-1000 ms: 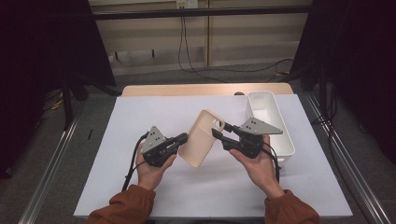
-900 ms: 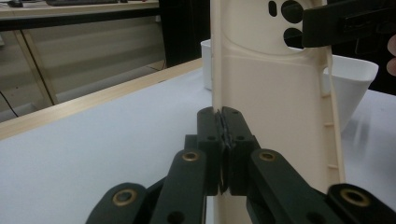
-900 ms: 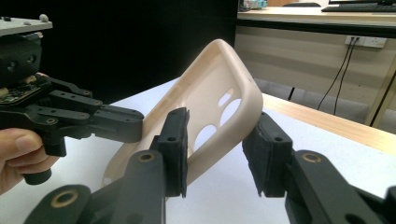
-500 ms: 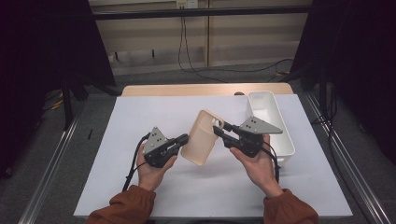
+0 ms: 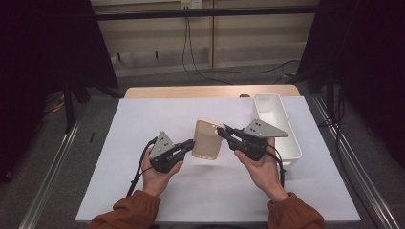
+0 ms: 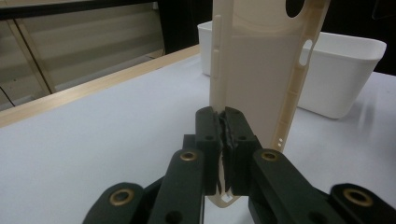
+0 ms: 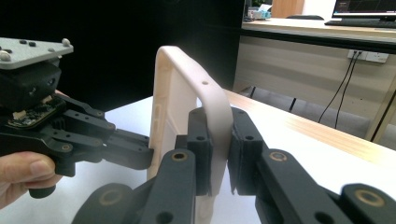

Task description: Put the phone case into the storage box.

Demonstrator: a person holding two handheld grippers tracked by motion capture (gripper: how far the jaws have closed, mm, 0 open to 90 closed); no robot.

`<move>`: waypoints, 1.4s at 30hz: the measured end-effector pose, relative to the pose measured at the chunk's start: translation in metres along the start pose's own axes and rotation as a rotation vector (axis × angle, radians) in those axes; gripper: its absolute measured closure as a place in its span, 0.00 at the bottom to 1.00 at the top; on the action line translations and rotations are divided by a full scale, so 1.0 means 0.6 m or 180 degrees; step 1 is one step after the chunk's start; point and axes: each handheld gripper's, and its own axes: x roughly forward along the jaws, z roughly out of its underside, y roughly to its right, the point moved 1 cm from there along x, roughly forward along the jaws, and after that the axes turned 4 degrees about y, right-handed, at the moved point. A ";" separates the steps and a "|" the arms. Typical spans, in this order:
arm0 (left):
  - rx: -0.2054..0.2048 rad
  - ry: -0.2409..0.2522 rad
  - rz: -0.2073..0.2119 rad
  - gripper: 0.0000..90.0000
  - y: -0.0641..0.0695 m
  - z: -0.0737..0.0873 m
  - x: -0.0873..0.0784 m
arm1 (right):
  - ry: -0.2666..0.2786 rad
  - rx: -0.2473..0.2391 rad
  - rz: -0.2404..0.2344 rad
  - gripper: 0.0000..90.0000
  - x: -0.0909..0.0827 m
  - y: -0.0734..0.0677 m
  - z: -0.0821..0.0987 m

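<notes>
Phone case (image 5: 207, 139), one, beige and soft-looking, hangs between the two tongs above the white surface (image 5: 143, 124), clear of it in the high view. The left tongs (image 5: 188, 144) are closed on the case's side rim; in the left gripper view the rim (image 6: 223, 116) is pinched tight between the jaws, with the button bumps and camera cut-out rising above them. The right tongs (image 5: 223, 130) are clamped on the opposite side near the case's upper corner; in the right gripper view the jaws sit either side of the curved edge (image 7: 217, 121), and the left tongs (image 7: 140, 151) reach in from the far side to touch the case's other rim.

One white bin (image 5: 277, 124) stands just beyond the right tongs, along the right edge of the surface, well apart from the case. Behind the left tongs and out past them the surface lies bare to its edge. A wooden strip (image 5: 200, 91) borders the far side, beyond both tongs.
</notes>
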 end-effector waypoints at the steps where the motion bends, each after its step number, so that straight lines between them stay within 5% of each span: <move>1: -0.0020 -0.0001 0.0000 0.96 0.000 0.001 0.001 | 0.0000 -0.0010 -0.0007 0.90 0.001 -0.001 0.001; 15: -0.0078 -0.0027 0.0111 0.93 -0.007 0.008 0.006 | 0.0028 -0.0069 -0.0049 0.90 0.002 -0.006 0.000; 25: -0.0199 -0.0020 0.0147 0.75 -0.011 0.009 0.007 | 0.0045 -0.0083 -0.0057 0.90 0.003 -0.002 0.002; 42: -0.0315 0.0037 0.0065 0.21 -0.018 0.010 0.009 | 0.0048 -0.0088 -0.0063 0.90 0.002 0.004 0.004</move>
